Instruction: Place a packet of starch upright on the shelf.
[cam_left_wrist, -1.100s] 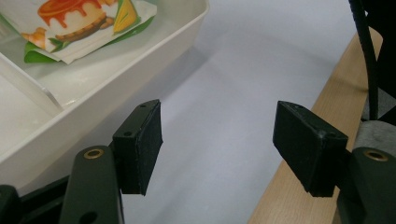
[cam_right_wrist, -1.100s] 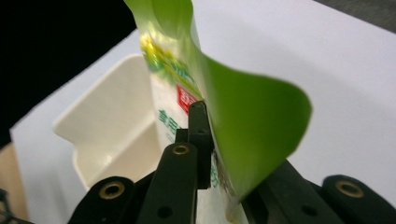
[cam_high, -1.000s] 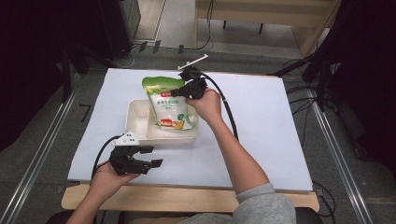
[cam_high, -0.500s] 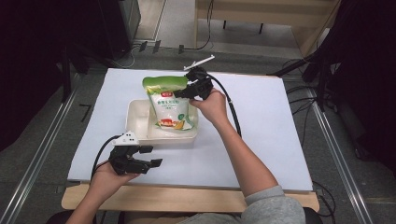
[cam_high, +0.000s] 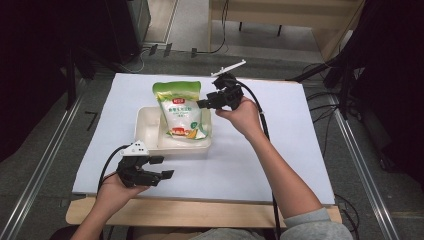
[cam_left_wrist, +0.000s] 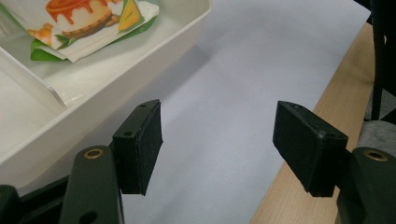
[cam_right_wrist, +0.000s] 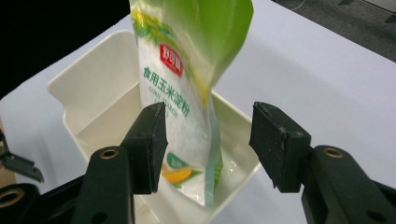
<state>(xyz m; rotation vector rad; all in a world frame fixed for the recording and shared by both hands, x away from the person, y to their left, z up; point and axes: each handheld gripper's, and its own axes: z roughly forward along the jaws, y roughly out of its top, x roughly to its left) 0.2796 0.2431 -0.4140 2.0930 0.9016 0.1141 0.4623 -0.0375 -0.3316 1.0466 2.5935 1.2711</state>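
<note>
Right gripper (cam_high: 204, 104) jaws just opened off glossy pouch (cam_high: 181, 111)

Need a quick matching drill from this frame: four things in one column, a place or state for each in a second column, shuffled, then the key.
Things:
1. green-and-white pouch
2. white tray
3. left gripper
4. right gripper

Places or states:
A. open, over the white sheet near the table's wooden front edge
B. stands with its bottom in one compartment, its top leaning out past the far rim
C. open beside the pouch, jaws just opened off it, nothing between them
D. sits on the white sheet, with a divider inside

Pairs: 1-B, 2-D, 3-A, 4-C
</note>
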